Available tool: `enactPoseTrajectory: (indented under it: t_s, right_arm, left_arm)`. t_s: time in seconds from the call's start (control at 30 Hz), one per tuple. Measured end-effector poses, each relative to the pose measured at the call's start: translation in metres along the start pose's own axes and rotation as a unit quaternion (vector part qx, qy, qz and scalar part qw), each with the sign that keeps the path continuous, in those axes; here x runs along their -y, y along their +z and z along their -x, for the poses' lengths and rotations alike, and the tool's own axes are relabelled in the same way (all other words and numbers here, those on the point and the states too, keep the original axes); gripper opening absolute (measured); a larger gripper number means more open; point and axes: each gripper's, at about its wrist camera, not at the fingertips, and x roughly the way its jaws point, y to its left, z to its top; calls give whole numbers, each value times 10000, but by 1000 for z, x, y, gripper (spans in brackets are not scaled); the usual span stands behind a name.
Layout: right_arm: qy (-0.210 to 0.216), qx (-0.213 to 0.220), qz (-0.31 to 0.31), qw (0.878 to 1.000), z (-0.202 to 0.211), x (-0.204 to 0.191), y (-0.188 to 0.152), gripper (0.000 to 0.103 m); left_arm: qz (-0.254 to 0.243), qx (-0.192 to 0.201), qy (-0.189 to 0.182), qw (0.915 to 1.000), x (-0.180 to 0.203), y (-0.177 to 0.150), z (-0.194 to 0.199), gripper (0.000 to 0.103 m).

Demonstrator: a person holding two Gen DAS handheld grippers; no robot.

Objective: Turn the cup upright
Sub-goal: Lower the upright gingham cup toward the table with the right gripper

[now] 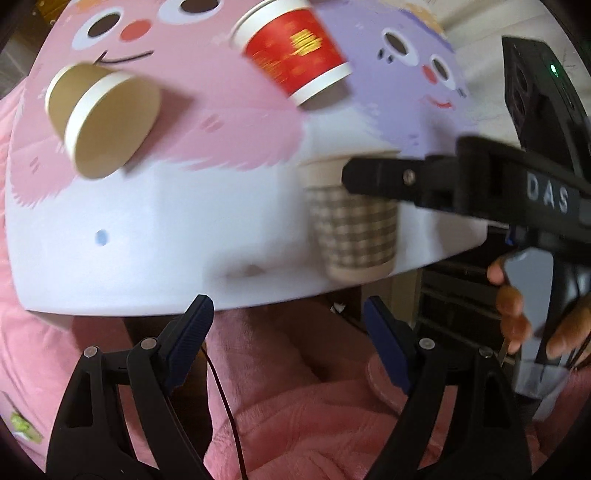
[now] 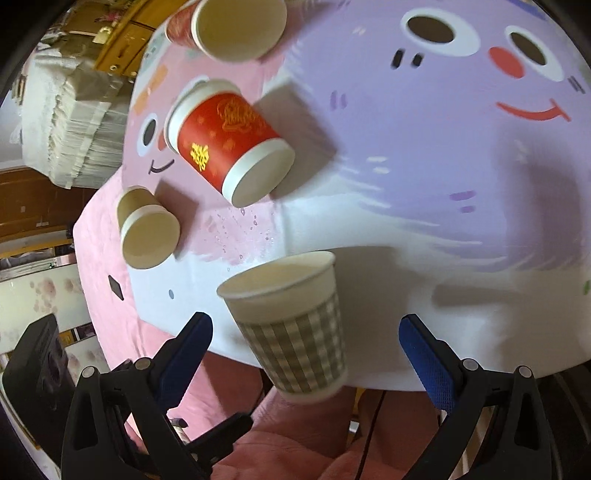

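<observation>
Cups on worktop [image 2: 461,302]: four seen. Checked cup [image 2: 295,325] stands mouth up near the front edge, between the spread fingers of the right tongs [image 2: 306,350], not touched by either pad as far as the right wrist view shows. Left view shows a right finger [image 1: 391,177] crossing in front of its rim; contact there cannot be told. Red cup [image 2: 229,144] stands inverted, base uppermost, further back; tan cup [image 2: 147,229] likewise inverted to its left; a fourth cup [image 2: 236,26] at the far edge, also base up. Left tongs [image 1: 284,332] are wide and carry nothing, held off the front edge. Judgement: paper cups, light, thin-walled, easily crushed and tipped; grip mid-wall with gentle pressure, away from the rim.
</observation>
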Motion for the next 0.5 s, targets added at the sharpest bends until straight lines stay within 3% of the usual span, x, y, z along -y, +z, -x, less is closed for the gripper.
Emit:
enactPoseTrajectory:
  t_s: [0.3, 0.5]
  right_arm:
    - [-798, 215, 188, 9964, -26, -34, 3, 98]
    - [-1049, 239, -37, 9942, -39, -40, 0, 77]
  left_arm:
    - [-814, -303, 175, 9961, -22, 22, 10, 81]
    - [-1622, -428, 395, 9850, -21, 38, 14, 81]
